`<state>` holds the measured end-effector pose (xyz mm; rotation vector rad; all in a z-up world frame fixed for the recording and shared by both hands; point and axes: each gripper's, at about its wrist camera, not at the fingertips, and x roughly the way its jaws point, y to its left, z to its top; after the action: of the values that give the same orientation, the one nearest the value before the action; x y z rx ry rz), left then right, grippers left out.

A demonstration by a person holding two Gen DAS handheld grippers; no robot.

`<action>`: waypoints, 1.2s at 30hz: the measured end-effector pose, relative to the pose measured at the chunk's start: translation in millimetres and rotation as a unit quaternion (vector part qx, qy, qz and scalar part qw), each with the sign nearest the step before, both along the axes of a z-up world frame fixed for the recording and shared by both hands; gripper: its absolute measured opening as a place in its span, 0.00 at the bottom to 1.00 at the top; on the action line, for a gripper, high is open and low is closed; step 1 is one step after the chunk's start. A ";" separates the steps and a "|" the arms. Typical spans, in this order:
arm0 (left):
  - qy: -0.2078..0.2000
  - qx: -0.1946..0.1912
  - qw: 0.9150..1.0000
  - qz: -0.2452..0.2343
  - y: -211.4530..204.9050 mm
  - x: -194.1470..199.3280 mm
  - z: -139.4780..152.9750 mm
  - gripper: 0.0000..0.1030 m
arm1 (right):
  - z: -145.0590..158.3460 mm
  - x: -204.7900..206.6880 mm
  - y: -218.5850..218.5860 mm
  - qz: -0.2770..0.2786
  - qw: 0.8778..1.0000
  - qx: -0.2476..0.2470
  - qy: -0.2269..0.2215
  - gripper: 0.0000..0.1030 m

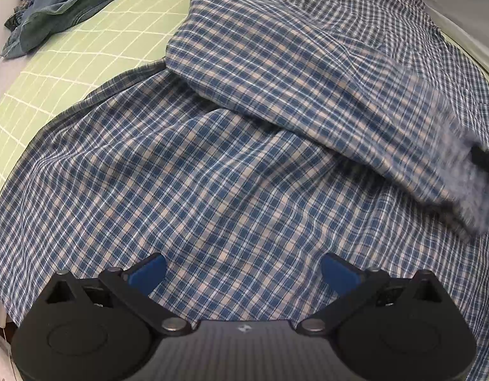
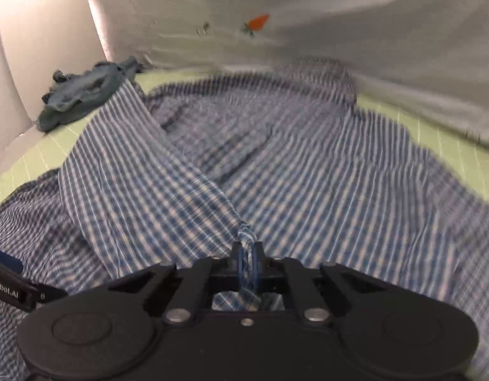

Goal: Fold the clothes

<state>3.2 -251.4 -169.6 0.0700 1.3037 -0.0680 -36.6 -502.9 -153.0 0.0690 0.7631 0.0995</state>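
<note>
A blue, white and tan plaid shirt (image 1: 231,165) lies spread over a light green grid mat (image 1: 85,63). One sleeve (image 1: 307,73) is folded across the shirt body. My left gripper (image 1: 244,273) is open and empty, low over the shirt's near hem. My right gripper (image 2: 247,254) is shut on the cuff end of the plaid sleeve (image 2: 149,184) and holds it over the shirt (image 2: 323,174). It shows blurred at the right edge of the left wrist view (image 1: 484,158). The left gripper shows at the left edge of the right wrist view (image 2: 9,279).
A crumpled grey-blue garment (image 1: 69,6) lies on the mat's far left corner; it also shows in the right wrist view (image 2: 82,92). A white sheet with small carrot prints (image 2: 276,16) rises behind the green mat (image 2: 434,133). A pale padded wall (image 2: 38,47) stands on the left.
</note>
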 end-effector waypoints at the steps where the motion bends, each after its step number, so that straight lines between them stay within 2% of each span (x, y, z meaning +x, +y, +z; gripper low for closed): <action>1: -0.001 0.000 1.000 0.000 -1.0 1.4 0.0 1.00 | 5.1 0.0 -4.9 -0.007 1.000 0.003 -0.012 0.06; 3: -0.002 0.000 1.000 0.001 -2.9 4.3 0.0 1.00 | 18.5 2.2 -22.8 -0.034 0.999 0.011 -0.038 0.05; 7: -0.004 0.000 1.000 0.003 -6.7 10.0 -0.1 1.00 | 32.7 2.6 -64.8 -0.104 0.992 -0.021 -0.067 0.05; 12: -0.008 0.000 1.000 0.002 -9.4 10.9 1.0 1.00 | 18.7 -8.6 -122.3 -0.198 0.978 -0.057 -0.033 0.05; 16: -0.012 0.000 1.000 0.000 -10.8 11.3 1.6 1.00 | 0.2 -18.5 -133.0 -0.240 0.967 -0.090 0.013 0.07; 17: -0.014 0.000 1.000 0.000 -11.1 11.4 1.7 1.00 | -0.4 -23.2 -130.7 -0.248 0.964 -0.091 0.017 0.10; 19: -0.018 -0.001 1.000 -0.001 -11.4 11.5 1.7 1.00 | 1.1 -33.6 -123.0 -0.263 0.960 -0.089 0.018 0.32; 20: -0.019 -0.001 1.000 -0.002 -11.7 12.0 1.7 1.00 | 2.5 -38.6 -117.1 -0.267 0.959 -0.088 0.019 0.56; 21: -0.020 -0.001 1.000 -0.004 -11.9 13.2 1.8 1.00 | 3.2 -43.3 -110.6 -0.268 0.960 -0.084 0.017 0.72; 25: -0.023 -0.002 0.999 -0.026 -11.1 17.1 0.7 1.00 | 9.9 -62.6 -81.5 -0.278 0.960 -0.021 0.000 0.88; 26: -0.026 -0.003 0.999 -0.034 -11.4 17.9 0.7 1.00 | 10.6 -64.7 -72.6 -0.283 0.959 -0.008 -0.006 0.98; 32: -0.045 -0.019 0.993 -0.109 -5.3 20.7 2.1 1.00 | 29.8 -79.9 -11.0 -0.318 0.947 -0.023 -0.044 1.00; 36: -0.089 -0.072 0.980 -0.162 33.9 20.6 22.1 1.00 | 37.5 -95.7 30.7 -0.328 0.942 0.018 -0.071 1.00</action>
<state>23.8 -217.5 -147.5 0.1611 1.0950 -0.4262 -132.3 -472.2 -115.5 0.3449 0.5609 -0.5130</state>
